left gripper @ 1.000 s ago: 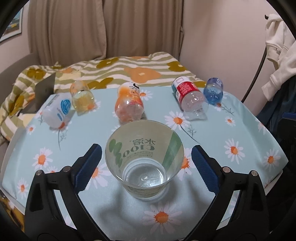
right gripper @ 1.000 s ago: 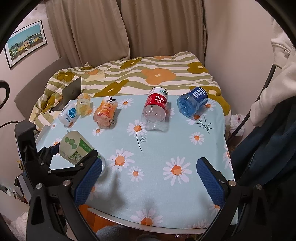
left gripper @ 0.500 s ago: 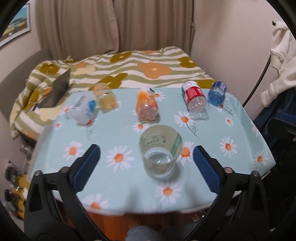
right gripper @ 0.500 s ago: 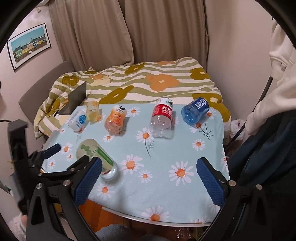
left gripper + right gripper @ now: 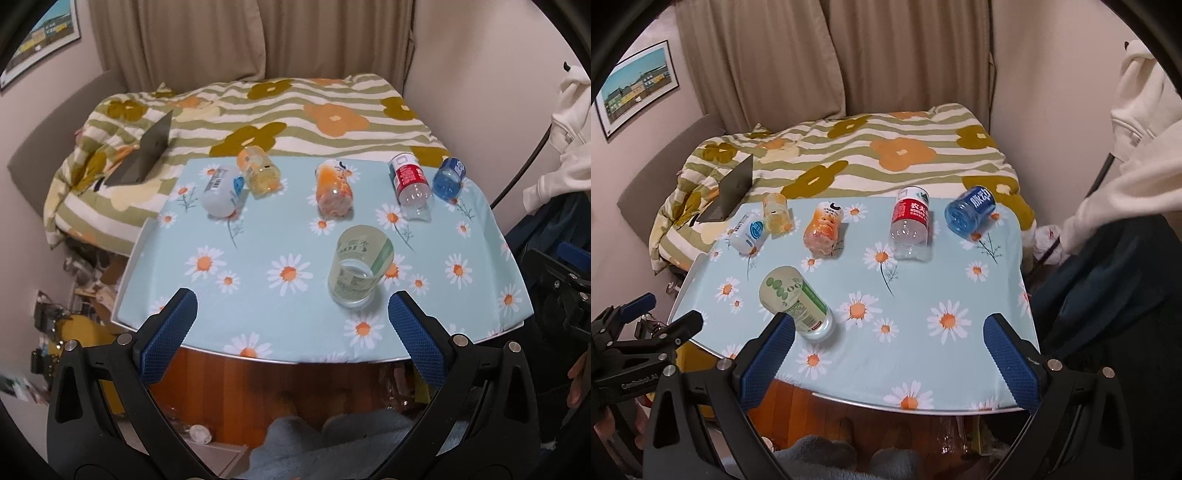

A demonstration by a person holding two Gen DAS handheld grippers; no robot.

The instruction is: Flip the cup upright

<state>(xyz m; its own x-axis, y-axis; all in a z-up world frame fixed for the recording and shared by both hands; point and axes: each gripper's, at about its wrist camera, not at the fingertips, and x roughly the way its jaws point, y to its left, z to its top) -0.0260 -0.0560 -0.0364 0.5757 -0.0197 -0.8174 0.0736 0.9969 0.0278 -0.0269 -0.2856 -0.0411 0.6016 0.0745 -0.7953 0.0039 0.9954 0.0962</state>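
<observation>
A clear plastic cup with a green and white label (image 5: pixel 356 267) stands on its base on the daisy tablecloth (image 5: pixel 251 273), mouth up; it also shows in the right wrist view (image 5: pixel 796 301). My left gripper (image 5: pixel 291 336) is open and empty, pulled back over the table's near edge, apart from the cup. My right gripper (image 5: pixel 890 358) is open and empty near the front edge, the cup just beyond its left finger (image 5: pixel 768 360). The left gripper also shows in the right wrist view (image 5: pixel 646 321).
Several cut bottles lie on their sides along the far edge: white (image 5: pixel 221 194), yellow (image 5: pixel 258 175), orange (image 5: pixel 332 192), red-labelled (image 5: pixel 410 182), blue (image 5: pixel 448 179). A bed with a flowered blanket (image 5: pixel 295 110) and a laptop (image 5: pixel 147 155) is behind. Clothes (image 5: pixel 1126 184) hang at right.
My left gripper has drawn back and up from around the standing cup, which stays on the table. My right gripper has also risen and pulled back.
</observation>
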